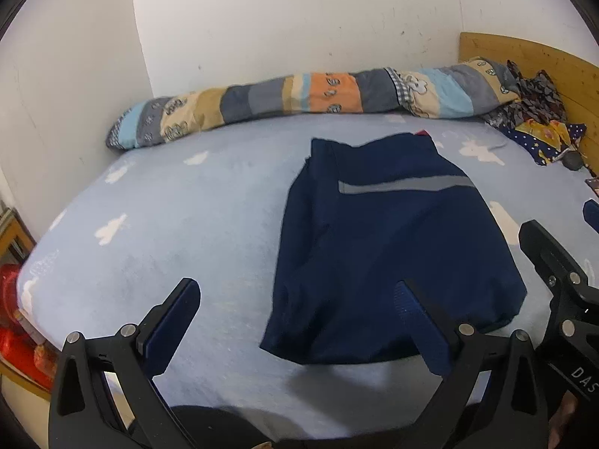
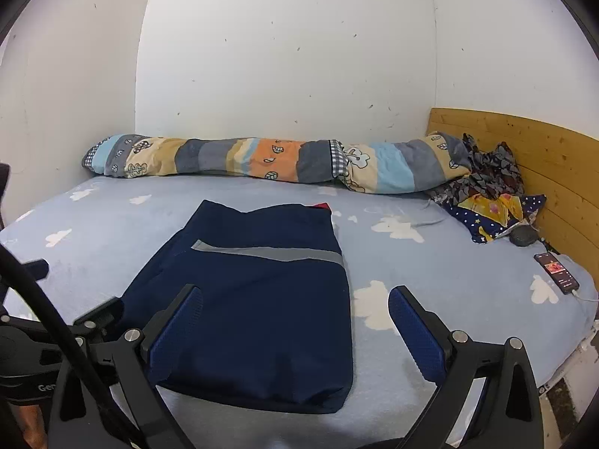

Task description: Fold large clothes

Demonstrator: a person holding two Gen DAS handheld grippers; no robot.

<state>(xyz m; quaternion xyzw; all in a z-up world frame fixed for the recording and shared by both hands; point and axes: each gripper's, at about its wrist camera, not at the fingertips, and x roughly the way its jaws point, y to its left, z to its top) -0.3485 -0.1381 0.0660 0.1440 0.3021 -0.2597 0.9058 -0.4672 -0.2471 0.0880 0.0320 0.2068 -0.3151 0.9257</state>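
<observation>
A navy blue garment (image 1: pixel 389 247) with a grey stripe lies folded into a flat rectangle on the light blue bed sheet (image 1: pixel 168 224); a bit of red shows at its far edge. In the right wrist view the same navy garment (image 2: pixel 258 307) lies near the front of the bed. My left gripper (image 1: pixel 299 299) stands open above the garment's near left corner, holding nothing. My right gripper (image 2: pixel 295 307) is open too, its left finger over the garment's near part and its right finger over bare sheet. The right gripper's black frame also shows at the left wrist view's right edge.
A rolled patchwork quilt (image 2: pixel 262 164) runs along the wall at the back. Crumpled patterned clothes (image 2: pixel 494 202) pile against the wooden headboard (image 2: pixel 543 164) at the right. A phone (image 2: pixel 558 273) with a cable lies on the sheet's right side. A red object (image 1: pixel 15 321) sits beyond the bed's left edge.
</observation>
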